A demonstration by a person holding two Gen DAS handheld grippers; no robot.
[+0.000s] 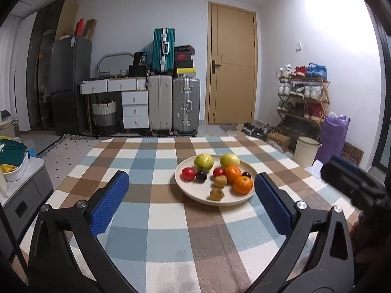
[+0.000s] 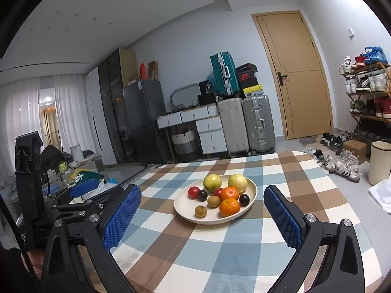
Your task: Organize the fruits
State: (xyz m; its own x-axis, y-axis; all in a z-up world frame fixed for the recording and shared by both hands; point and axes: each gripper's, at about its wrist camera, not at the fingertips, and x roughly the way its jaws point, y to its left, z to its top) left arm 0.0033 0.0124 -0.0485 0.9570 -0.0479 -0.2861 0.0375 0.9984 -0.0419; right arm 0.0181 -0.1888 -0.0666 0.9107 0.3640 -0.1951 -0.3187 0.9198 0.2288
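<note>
Both claws wide, empty: left claw (image 1: 191, 190), right claw (image 2: 202, 202). Shallow cream round plate (image 1: 195, 195) of mixed fruit ahead of both, on checked-cloth worktop (image 1: 158, 219). Risk: round fruit (image 2: 229, 207) crowded, touching; wide pads nudge neighbours, fruit rolls off low rim.

Even, cool indoor light fills both fisheye views; the white right-hand wall (image 1: 317, 24) glares, edges bow and darken into vignette, and the centres are sharp with soft shadows.
</note>
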